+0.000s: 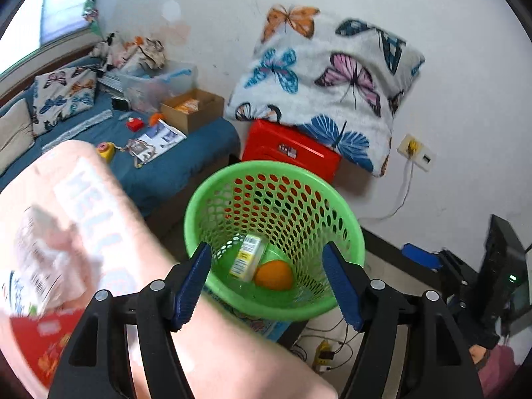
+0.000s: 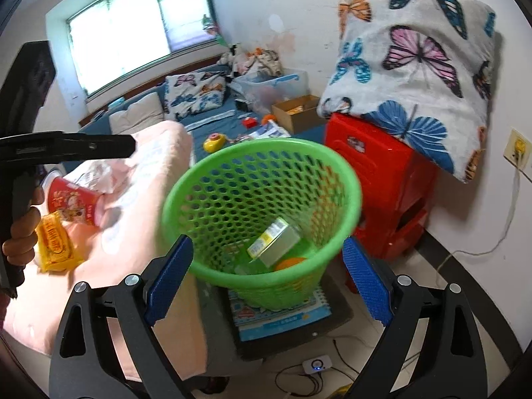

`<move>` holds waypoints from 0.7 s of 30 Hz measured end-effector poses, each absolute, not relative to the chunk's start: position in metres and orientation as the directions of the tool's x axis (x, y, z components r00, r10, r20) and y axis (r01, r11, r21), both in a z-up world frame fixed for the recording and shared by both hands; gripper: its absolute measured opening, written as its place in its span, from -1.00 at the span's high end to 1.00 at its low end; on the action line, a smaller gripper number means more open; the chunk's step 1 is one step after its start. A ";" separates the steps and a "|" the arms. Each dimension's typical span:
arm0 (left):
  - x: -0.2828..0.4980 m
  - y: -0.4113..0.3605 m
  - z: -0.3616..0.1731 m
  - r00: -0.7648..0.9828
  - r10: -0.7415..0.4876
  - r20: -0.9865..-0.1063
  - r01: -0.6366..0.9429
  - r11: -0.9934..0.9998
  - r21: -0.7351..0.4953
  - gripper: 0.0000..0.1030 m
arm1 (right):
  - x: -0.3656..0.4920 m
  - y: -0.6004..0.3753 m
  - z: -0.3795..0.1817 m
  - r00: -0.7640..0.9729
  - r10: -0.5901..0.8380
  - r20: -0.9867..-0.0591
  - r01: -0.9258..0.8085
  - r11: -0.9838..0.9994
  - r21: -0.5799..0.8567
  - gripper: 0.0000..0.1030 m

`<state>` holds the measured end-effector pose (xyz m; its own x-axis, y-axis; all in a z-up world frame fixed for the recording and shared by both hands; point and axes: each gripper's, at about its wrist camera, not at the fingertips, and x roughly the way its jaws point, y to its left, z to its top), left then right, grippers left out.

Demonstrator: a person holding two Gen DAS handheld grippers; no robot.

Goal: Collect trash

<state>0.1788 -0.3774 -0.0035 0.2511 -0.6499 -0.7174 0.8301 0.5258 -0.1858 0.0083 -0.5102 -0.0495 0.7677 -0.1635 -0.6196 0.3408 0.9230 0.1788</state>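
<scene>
A green perforated basket (image 1: 276, 173) (image 2: 342, 169) stands on a stack of books. Inside it lie a small box (image 1: 247, 257) (image 2: 276, 237) and an orange ball (image 1: 274, 274) (image 2: 289, 262). My left gripper (image 1: 267, 282) is open and empty, held over the basket's near rim. My right gripper (image 2: 266, 279) is open and empty, in front of the basket. On the pink blanket (image 2: 149, 219) to the left lie a red cup (image 2: 74, 204), a yellow packet (image 2: 56, 246) and a crumpled wrapper (image 2: 94, 173). The left gripper's handle (image 2: 20, 153) shows at the far left of the right wrist view.
A red plastic stool (image 2: 385, 186) with a butterfly quilt (image 2: 415, 76) on it stands behind the basket by the wall. A blue bed (image 1: 159, 166) holds a cardboard box (image 1: 194, 108), papers and small items. Cables and a power strip (image 1: 322, 354) lie on the floor.
</scene>
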 end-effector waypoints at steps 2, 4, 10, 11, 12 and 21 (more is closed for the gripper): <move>0.176 -0.355 0.001 0.286 -0.648 -0.705 0.814 0.553 -0.179 -0.30 | 0.012 -0.500 -0.048 0.771 -0.147 -0.620 0.315 0.934 0.170 -0.76; 0.173 -0.330 0.005 0.317 -0.645 -0.695 0.795 0.580 -0.177 -0.30 | 0.017 -0.491 -0.046 0.775 -0.129 -0.619 0.290 0.942 0.167 -0.76; 0.170 -0.260 0.014 0.424 -0.617 -0.663 0.727 0.668 -0.157 -0.36 | 0.033 -0.458 -0.038 0.792 -0.049 -0.608 0.201 0.962 0.184 -0.76; 0.170 -0.252 0.015 0.439 -0.609 -0.661 0.717 0.681 -0.152 -0.36 | 0.037 -0.452 -0.037 0.794 -0.030 -0.607 0.181 0.965 0.189 -0.76; 0.170 -0.239 0.015 0.463 -0.594 -0.658 0.699 0.701 -0.140 -0.36 | 0.041 -0.444 -0.035 0.795 -0.014 -0.606 0.161 0.969 0.188 -0.76; 0.166 -0.143 0.009 0.551 -0.513 -0.658 0.592 0.796 -0.124 -0.39 | 0.073 -0.373 -0.029 0.786 0.130 -0.604 -0.024 0.983 0.180 -0.76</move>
